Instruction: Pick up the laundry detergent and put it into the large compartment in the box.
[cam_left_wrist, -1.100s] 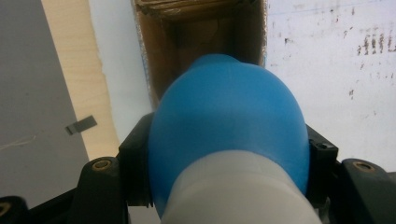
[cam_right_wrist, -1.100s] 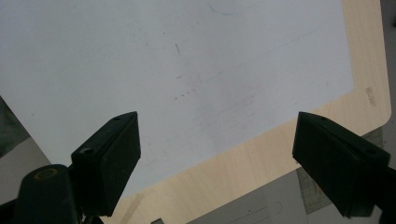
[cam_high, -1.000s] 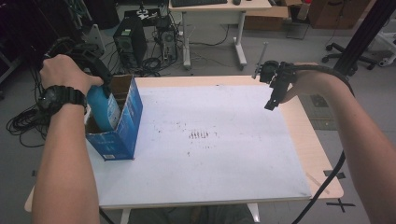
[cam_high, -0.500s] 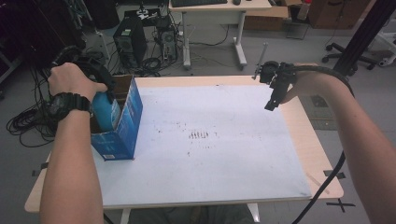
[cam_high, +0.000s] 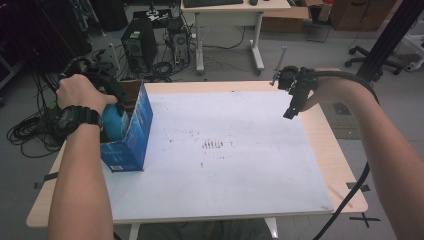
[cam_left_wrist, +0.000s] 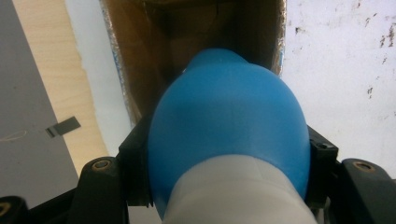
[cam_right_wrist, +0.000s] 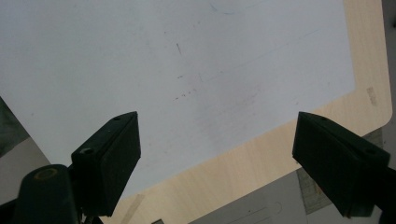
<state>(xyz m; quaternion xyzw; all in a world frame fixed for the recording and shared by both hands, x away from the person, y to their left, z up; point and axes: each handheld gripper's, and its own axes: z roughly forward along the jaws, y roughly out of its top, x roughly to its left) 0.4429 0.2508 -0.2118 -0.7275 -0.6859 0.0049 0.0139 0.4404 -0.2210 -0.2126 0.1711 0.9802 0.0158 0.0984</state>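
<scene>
Left claw is clamped on a blue bulb-shaped object with a white lower part, jaws pressed on both its sides, holding it right over the open top of the blue carton at the worktop's left edge. Right claw hangs wide open, holding nothing, over the white sheet near the far right corner.
</scene>
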